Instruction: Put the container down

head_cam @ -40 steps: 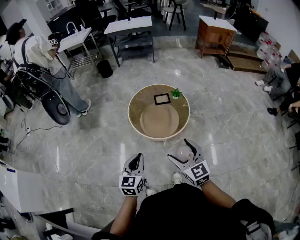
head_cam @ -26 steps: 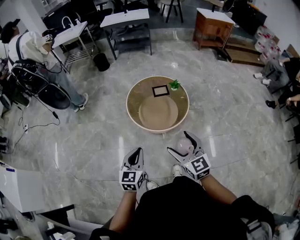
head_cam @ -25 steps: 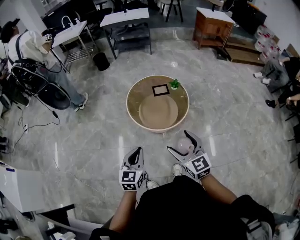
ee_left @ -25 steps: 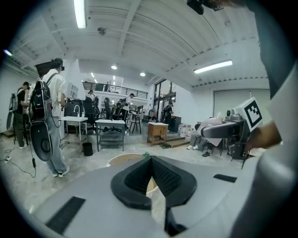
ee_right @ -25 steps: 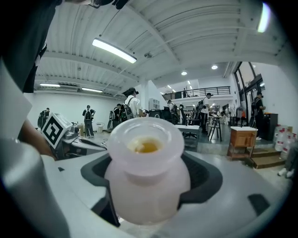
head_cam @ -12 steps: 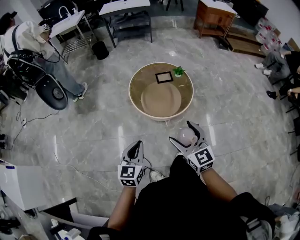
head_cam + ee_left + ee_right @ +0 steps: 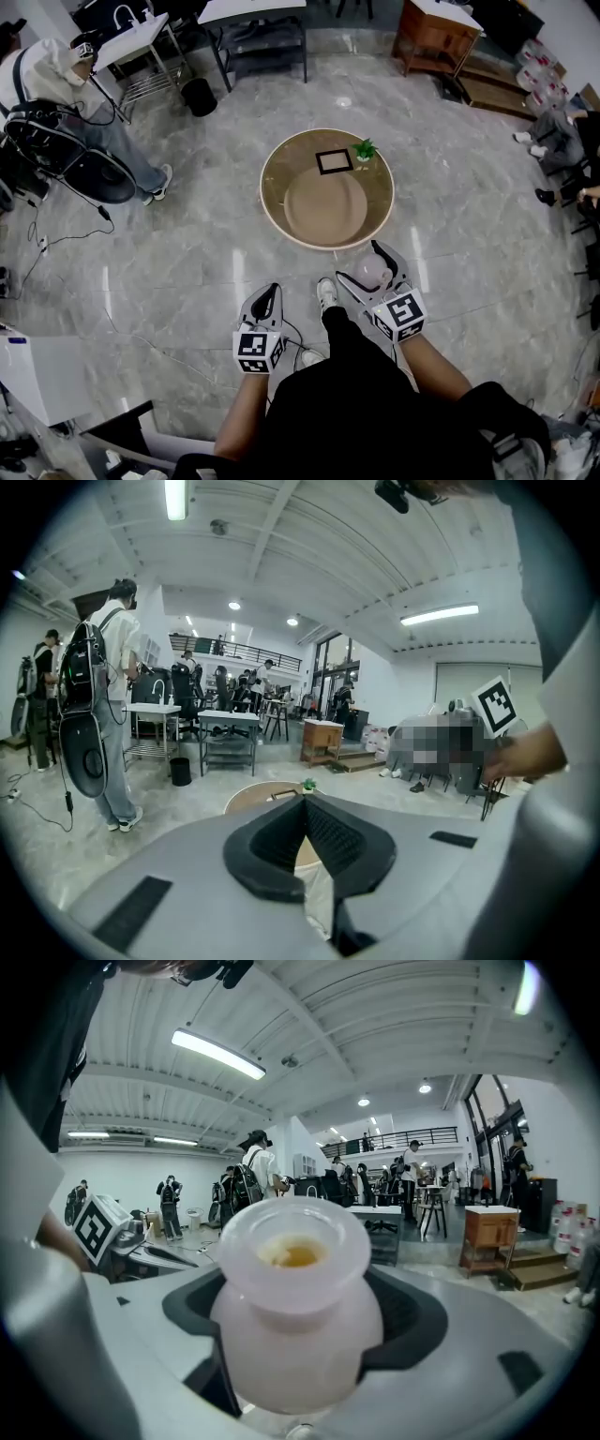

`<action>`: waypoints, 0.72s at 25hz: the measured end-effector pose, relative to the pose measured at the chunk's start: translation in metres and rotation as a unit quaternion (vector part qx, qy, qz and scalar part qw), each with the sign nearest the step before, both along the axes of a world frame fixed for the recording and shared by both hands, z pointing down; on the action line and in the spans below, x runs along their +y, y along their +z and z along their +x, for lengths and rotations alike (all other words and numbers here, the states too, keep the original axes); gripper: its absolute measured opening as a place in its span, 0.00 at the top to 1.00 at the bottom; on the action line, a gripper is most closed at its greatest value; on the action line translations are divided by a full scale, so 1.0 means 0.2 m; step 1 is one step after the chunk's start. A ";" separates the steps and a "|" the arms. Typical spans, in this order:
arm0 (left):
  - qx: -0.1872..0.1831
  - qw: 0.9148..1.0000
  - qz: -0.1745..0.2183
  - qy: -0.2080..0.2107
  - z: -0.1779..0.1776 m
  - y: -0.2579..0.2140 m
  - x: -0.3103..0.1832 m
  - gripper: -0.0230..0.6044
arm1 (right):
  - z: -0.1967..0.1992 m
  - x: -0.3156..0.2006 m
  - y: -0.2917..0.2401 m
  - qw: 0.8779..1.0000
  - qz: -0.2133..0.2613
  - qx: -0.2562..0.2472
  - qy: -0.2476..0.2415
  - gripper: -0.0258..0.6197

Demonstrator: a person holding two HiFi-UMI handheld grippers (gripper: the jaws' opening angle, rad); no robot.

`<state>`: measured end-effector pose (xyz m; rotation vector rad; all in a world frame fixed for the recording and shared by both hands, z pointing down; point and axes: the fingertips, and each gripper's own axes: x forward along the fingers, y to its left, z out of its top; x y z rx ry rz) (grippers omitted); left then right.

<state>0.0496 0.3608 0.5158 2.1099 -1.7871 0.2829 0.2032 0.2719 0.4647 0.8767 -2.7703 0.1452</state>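
Note:
A pale pink translucent container [image 7: 295,1312], jar-shaped with a wide flared rim and something yellow inside, sits upright between the jaws of my right gripper [image 7: 298,1335], which is shut on it. In the head view that container [image 7: 372,273] hangs just short of the near rim of a low round table [image 7: 272,208]. My left gripper [image 7: 265,301] hangs to the left over the floor, shut with nothing in it; in the left gripper view its jaws meet with the round table [image 7: 246,798] beyond them.
On the round table lie a large tan disc [image 7: 326,206], a small black picture frame [image 7: 334,161] and a tiny green plant [image 7: 364,150]. A person with a backpack [image 7: 56,84] stands far left. Desks [image 7: 253,14] and a wooden cabinet [image 7: 436,33] line the back.
I have walked toward the round table; it is now closer, and my right gripper with the container has come near its front rim. Both grippers keep their state.

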 end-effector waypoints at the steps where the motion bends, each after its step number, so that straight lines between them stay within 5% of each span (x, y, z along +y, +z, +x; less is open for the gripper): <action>1: -0.002 1.000 -0.001 0.001 -0.01 -0.01 -0.06 0.98 | -0.02 -0.05 0.00 1.000 -0.002 0.000 -0.001 0.32; 18: -0.026 0.999 -0.029 -0.017 -0.27 -0.01 -0.87 0.98 | -0.32 -0.78 0.08 0.998 -0.016 0.015 -0.067 0.32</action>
